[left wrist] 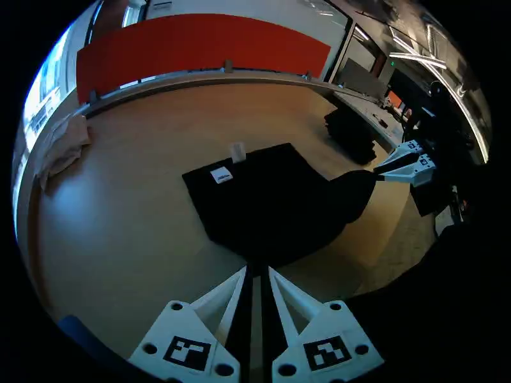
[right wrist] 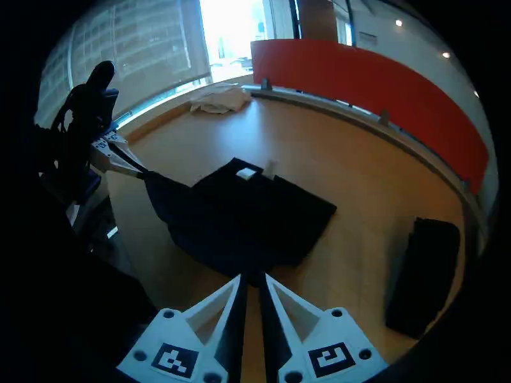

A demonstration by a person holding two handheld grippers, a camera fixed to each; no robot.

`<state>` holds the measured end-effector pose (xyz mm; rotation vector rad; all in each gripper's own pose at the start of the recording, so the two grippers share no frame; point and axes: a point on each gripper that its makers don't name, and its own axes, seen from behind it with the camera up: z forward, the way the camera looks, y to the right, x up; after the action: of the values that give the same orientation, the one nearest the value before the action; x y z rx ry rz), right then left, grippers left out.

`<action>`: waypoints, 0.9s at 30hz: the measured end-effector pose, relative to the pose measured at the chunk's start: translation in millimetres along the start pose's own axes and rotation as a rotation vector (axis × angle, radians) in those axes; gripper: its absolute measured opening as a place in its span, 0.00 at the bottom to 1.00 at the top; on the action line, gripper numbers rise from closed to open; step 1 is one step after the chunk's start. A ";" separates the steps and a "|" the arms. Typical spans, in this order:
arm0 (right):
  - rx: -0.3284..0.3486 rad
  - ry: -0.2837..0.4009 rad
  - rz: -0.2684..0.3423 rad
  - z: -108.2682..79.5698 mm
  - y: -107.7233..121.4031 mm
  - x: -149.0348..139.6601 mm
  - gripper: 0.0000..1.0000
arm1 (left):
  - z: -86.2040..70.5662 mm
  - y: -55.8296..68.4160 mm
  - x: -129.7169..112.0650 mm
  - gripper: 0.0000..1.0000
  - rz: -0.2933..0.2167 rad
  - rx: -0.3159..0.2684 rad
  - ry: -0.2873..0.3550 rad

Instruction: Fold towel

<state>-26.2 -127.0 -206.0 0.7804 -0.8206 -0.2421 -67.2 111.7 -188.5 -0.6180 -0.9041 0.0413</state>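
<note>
Nearest, the left tongs (left wrist: 259, 271) are pinching together on a near corner of the black towel (left wrist: 268, 198), the dark cloth running up between the two fingers. Likewise the right tongs (right wrist: 252, 279) are gripping another near corner in the right gripper view, fingers drawn close with fabric between them. In the left gripper view the right tongs are showing off to the towel's right side, lifting their corner clear of the bench (left wrist: 128, 242) as a raised flap. So both tongs are sharing one edge of the towel, and the rest is lying flat ahead of them, spreading away toward its far edge, where a small white label (left wrist: 221, 174) is sitting. By my reading, the coming move is hinging on that: the held edge is probably needing to travel forward over the flat body toward the labelled edge, both arms going together, neither being clearly nearer. Beyond the towel, a stack of dark cloths (left wrist: 351, 131) is resting to its right and a pale bundle (left wrist: 64, 143) to its far left.
</note>
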 end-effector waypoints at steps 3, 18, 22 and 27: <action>-0.005 0.009 -0.007 3.5 5.2 7.7 0.13 | 2.7 -5.2 9.6 0.08 0.003 0.005 0.016; -0.060 0.043 -0.048 28.9 51.3 49.5 0.13 | 24.7 -33.3 68.2 0.08 0.031 0.038 0.092; -0.071 0.047 -0.058 34.8 61.7 58.8 0.13 | 29.7 -39.9 81.1 0.08 0.041 0.041 0.102; -0.081 0.045 -0.064 42.4 71.5 66.0 0.13 | 37.4 -48.2 92.3 0.08 0.049 0.045 0.108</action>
<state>-19.7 -130.7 -100.1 0.7347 -0.7396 -0.3118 -47.6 116.3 -79.7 -0.5947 -0.7819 0.0713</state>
